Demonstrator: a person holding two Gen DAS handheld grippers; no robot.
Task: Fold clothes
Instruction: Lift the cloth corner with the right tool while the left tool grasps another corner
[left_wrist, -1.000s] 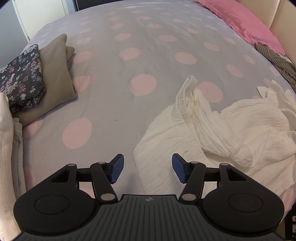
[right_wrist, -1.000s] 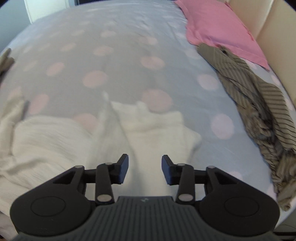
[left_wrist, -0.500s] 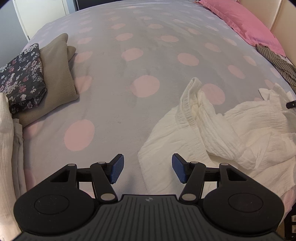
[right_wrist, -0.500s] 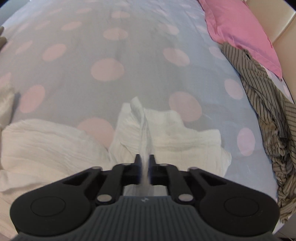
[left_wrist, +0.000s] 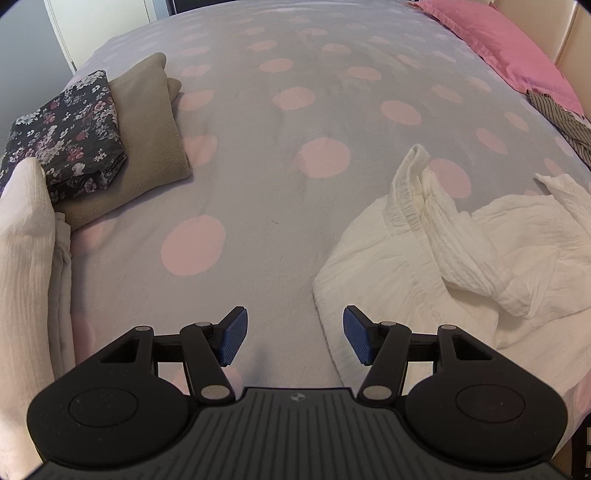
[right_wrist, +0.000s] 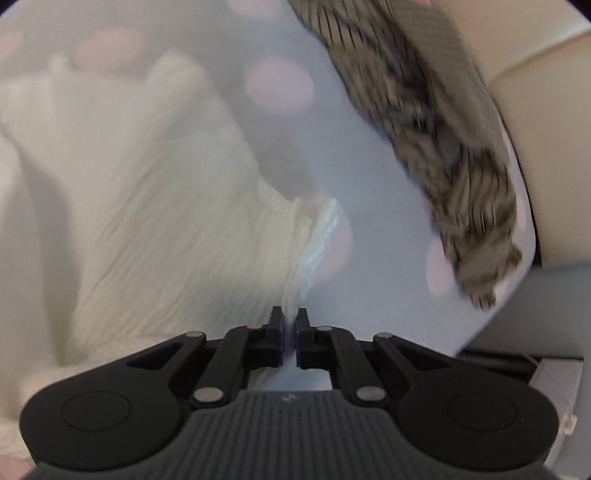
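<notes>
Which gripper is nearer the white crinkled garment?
Right. The right gripper is shut on the white crinkled garment at its edge; the left gripper hangs open just beside its near corner, not touching.

Polka-dot bedspread (left_wrist: 280, 206) — pink pillow (left_wrist: 509, 55), cream headboard (right_wrist: 546, 147), white door (left_wrist: 99, 22)

Crumpled white garment (left_wrist: 461, 258) on bedspread (left_wrist: 295, 206).
</notes>
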